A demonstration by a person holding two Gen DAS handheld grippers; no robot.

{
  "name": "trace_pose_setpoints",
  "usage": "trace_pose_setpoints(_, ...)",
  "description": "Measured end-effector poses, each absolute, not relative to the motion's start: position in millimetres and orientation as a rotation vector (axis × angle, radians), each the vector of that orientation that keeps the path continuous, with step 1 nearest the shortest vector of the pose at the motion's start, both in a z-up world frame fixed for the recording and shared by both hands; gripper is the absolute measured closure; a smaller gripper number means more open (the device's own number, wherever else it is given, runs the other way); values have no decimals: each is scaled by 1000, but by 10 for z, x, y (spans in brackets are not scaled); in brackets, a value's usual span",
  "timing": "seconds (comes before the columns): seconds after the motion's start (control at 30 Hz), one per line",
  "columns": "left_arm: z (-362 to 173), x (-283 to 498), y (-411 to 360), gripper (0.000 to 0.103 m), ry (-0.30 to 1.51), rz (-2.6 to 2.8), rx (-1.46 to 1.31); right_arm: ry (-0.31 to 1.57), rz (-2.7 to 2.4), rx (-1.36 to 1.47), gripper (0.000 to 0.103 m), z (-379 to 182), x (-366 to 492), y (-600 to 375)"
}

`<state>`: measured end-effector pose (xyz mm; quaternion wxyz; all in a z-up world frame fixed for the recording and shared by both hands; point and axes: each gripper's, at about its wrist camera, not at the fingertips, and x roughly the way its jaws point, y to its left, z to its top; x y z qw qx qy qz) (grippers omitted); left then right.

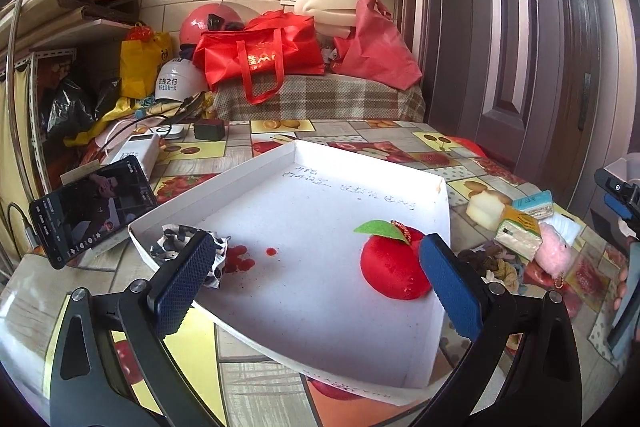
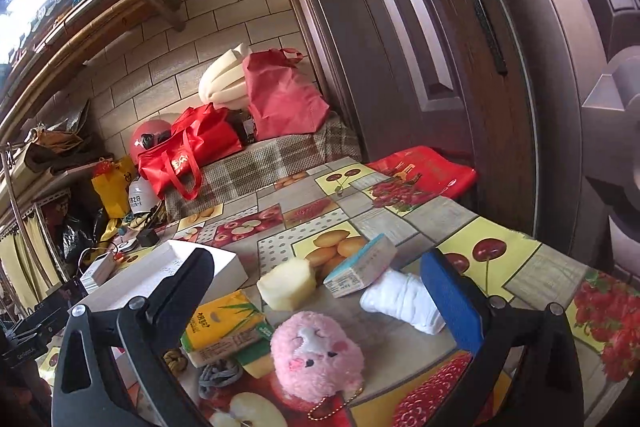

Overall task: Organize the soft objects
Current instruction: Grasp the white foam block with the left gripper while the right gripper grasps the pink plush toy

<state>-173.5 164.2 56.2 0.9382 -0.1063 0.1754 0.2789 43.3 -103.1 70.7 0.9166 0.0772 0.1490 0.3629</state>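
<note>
Soft things, sorted and unsorted

We see a red plush apple (image 1: pixel 394 267) and patterned cloth (image 1: pixel 180 247) in the white tray (image 1: pixel 320 307); a pink plush (image 2: pixel 316 357) lies right, outside.

Both wrist views look forward, close over the table (image 1: pixel 280 131), sharing the white tray (image 1: pixel 320 211).

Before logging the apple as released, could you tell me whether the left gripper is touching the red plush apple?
Cannot tell. In the left wrist view the left gripper has open jaws, and one overlaps the red plush apple, hiding any gap.
</note>
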Motion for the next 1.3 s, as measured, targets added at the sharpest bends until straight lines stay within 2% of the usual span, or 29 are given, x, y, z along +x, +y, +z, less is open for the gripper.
trace_pose_setpoints(0.13,547,-1766,1397,0,438,380,-217,312,780,53,0,707,500,-1197)
trace_pose_setpoints(0.3,548,-1779,1021,0,566,166,-221,411,823,-7,0,628,577,-1263)
trace_pose_setpoints(0.53,142,-1538,676,1,868,106,-232,516,915,-233,0,508,520,-808)
trace_pose_setpoints(0.83,115,-1263,606,1,955,145,-204,703,930,-382,0,203,779,-240)
trace_pose_setpoints(0.9,96,-1230,585,1,974,160,-172,738,936,-381,7,160,822,-212)
trace_pose_setpoints(0.93,89,-1225,566,3,977,168,-154,748,938,-378,16,147,833,-212)
trace_pose_setpoints(0.97,87,-1226,544,10,975,177,-128,753,944,-369,29,147,838,-228)
trace_pose_setpoints(1.0,90,-1233,533,16,969,178,-108,754,952,-356,36,159,839,-242)
trace_pose_setpoints(1.03,103,-1231,532,27,961,168,-100,751,955,-344,47,171,843,-265)
trace_pose_setpoints(1.13,106,-1238,524,31,952,138,-79,733,949,-305,48,217,843,-341)
trace_pose_setpoints(1.3,169,-1303,459,32,891,96,-56,627,923,-208,48,377,787,-574)
